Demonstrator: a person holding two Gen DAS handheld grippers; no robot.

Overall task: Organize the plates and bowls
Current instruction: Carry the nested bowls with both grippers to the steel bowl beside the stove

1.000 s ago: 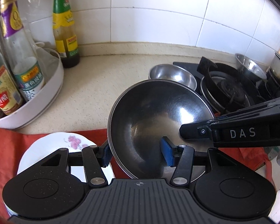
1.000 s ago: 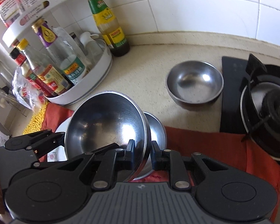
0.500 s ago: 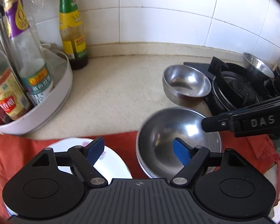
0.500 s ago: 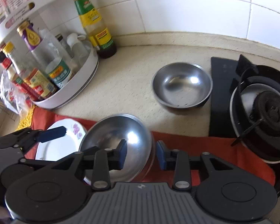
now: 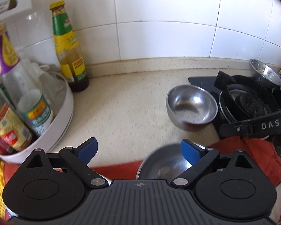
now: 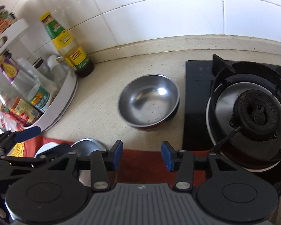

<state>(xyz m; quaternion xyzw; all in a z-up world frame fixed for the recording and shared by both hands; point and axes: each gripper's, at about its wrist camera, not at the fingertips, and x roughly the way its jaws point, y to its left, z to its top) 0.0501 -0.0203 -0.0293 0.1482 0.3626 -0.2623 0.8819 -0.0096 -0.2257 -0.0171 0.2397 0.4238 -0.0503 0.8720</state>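
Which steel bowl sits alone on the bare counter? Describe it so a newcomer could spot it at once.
Start at the black gas stove on the right. Just left of its edge, on the speckled countertop, stands the lone steel bowl. Unlike the bowl on the red cloth nearer the grippers, it has no cloth under it and a dark outer base.

Bright, even daylight washes the white wall tiles [image 5: 159, 18] nearly to glare and puts highlights inside the steel bowl [image 6: 149, 98], while fisheye bending curves the tile lines, the corners fall dark, and the sauce bottles [image 5: 7, 86] at left smear with blur.
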